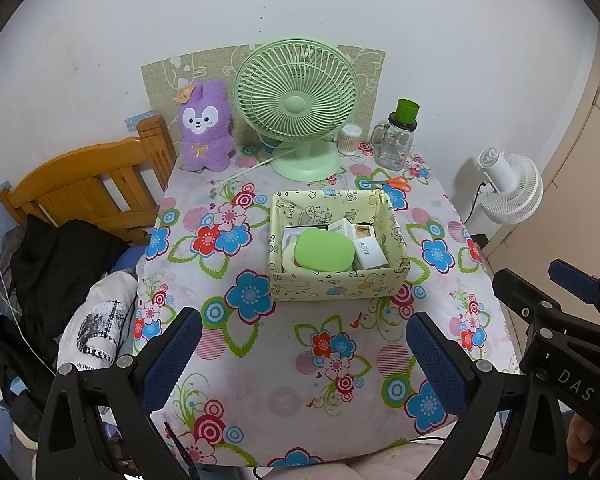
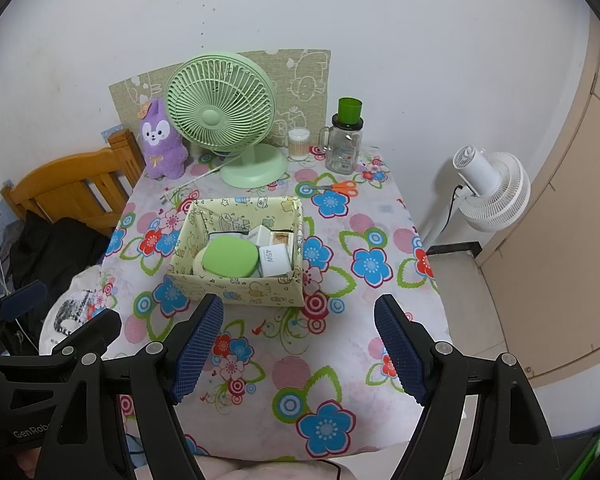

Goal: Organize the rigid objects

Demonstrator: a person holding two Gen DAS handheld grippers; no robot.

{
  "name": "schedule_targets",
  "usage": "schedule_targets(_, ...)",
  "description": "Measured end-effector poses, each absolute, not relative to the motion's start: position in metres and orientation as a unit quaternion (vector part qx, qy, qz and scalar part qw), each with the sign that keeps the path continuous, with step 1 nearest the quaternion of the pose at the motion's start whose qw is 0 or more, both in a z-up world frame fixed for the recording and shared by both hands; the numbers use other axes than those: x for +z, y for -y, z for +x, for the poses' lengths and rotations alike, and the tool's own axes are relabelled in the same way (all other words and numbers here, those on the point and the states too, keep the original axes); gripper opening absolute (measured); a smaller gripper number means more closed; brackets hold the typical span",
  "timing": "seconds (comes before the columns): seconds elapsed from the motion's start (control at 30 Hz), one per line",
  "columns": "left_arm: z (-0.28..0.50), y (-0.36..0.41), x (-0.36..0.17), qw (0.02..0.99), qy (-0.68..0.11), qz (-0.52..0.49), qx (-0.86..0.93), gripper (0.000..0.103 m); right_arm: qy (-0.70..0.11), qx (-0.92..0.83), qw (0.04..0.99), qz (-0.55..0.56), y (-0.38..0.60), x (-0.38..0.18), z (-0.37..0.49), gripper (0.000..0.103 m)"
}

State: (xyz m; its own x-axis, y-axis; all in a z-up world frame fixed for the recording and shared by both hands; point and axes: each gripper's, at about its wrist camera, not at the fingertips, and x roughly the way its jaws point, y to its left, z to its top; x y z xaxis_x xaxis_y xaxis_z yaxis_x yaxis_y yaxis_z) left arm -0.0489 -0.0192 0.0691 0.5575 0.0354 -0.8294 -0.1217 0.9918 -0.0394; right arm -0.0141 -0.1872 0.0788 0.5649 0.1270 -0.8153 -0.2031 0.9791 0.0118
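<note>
Plainly, both sets of tongs hang spread and empty over the near edge of the bench [image 1: 300, 360], which is draped in a flowered cloth: the left tongs [image 1: 304, 364] and the right tongs [image 2: 300, 352] each show two blue pads well apart with nothing between them.

The task's things are mostly gathered already. A pale yellow printed cardboard box [image 1: 336, 284] sits mid-bench, and inside it lie a rounded green plastic case [image 1: 324, 250] on top of a cream disc, with small white cartons [image 1: 370, 254] packed at its right side. Still loose are the orange-handled scissors [image 2: 340, 188], lying flat just behind the box's far right corner, near the clear glass jar with a green cup on top [image 2: 346, 142].

My judgement is that the scissors are the likely next pick, though the box may already count as finished. To do that well, reach over the box rather than through it, come down with the pads straddling the handles where they are thickest, and close squarely, since thin blades on soft cloth tend to slip. Keep clear of the jar and the mint-green desk fan [image 1: 300, 108] behind.
</note>
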Motion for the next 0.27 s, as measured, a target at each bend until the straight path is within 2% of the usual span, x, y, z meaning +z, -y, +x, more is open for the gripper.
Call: schedule_targets(0.27,-0.0456,0.0143,0.0641,0.877,-0.475,-0.051,0.043,0.103,-0.464,0.093,0.880,-0.042,0.1822,0.0744,-0.0097,0.080)
